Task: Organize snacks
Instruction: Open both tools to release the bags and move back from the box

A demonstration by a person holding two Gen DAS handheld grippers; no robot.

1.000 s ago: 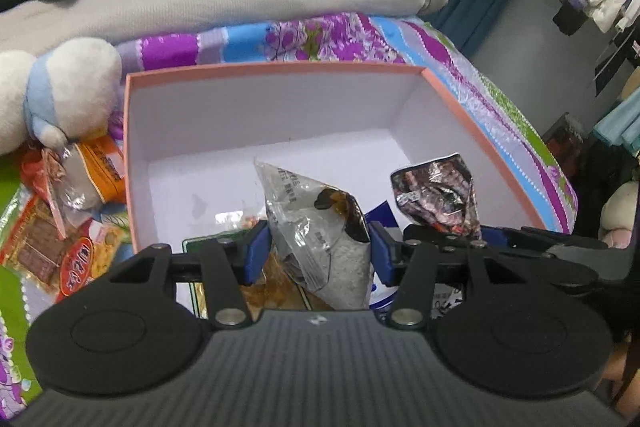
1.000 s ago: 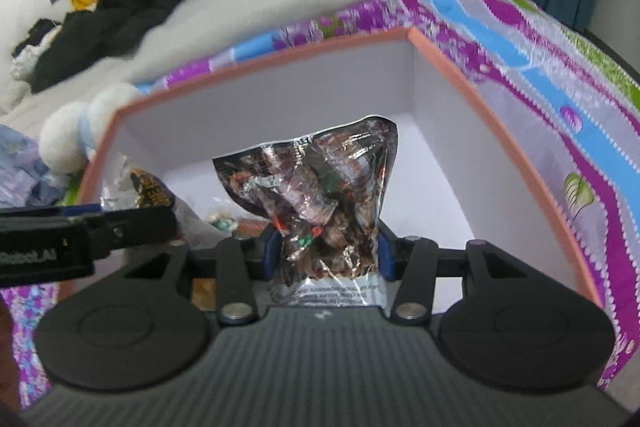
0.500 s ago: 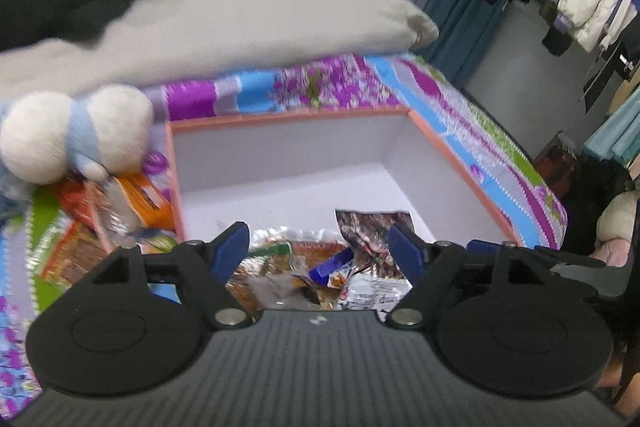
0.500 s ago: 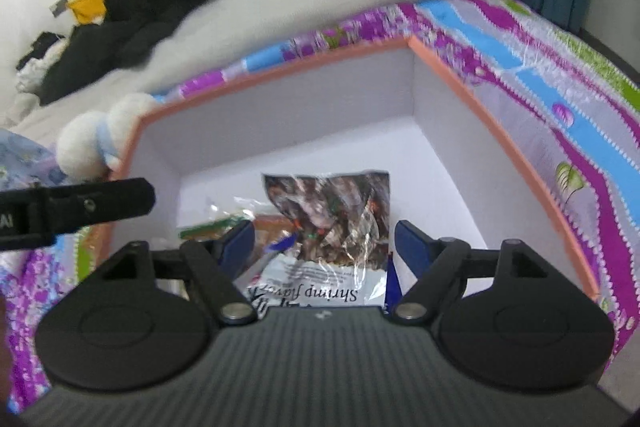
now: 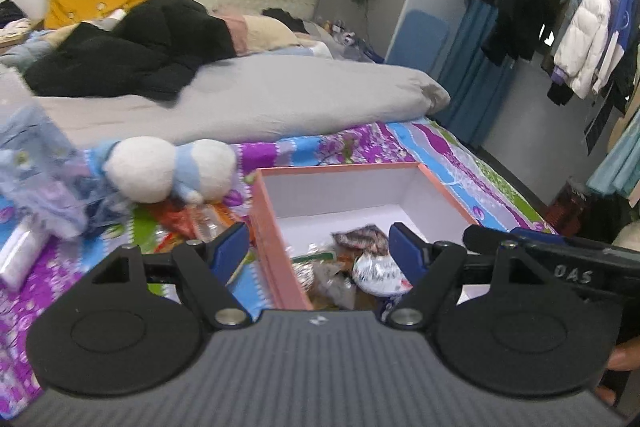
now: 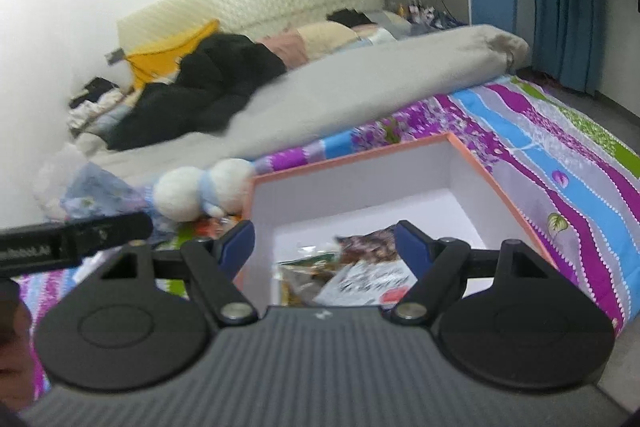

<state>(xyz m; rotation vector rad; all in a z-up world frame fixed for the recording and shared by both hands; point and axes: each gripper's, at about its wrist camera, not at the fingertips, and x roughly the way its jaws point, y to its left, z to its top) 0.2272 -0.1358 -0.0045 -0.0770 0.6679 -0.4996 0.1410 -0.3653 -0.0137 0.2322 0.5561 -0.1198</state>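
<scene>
both grippers are released and empty: the left gripper (image 5: 319, 245) and the right gripper (image 6: 325, 245) each stand with blue pads spread wide and only air between them, well above the bed. the pink-rimmed box (image 5: 276, 247) sits on the patterned bedspread (image 5: 452, 155), and several snack packets (image 5: 360, 263) already lie bunched at its near end, among them a dark foil bag (image 6: 372, 245) and a white-labelled pack (image 6: 368, 281); the far half of the box floor is bare. the relation that matters next, as i judge it, is sideways: the loose snacks (image 5: 188, 219) still outside the box lie just left of its left wall, in front of the white plush toy (image 5: 168, 169), so they fall on the left gripper's side, under and beyond its left pad, while the right gripper looks straight into the box. the left hand is therefore the nearer one. their long axes can't be read; the heap is crumpled and partly hidden. both grippers point forward and moderately downward, side by side, the right gripper's body showing at the right edge of the left view.
</scene>
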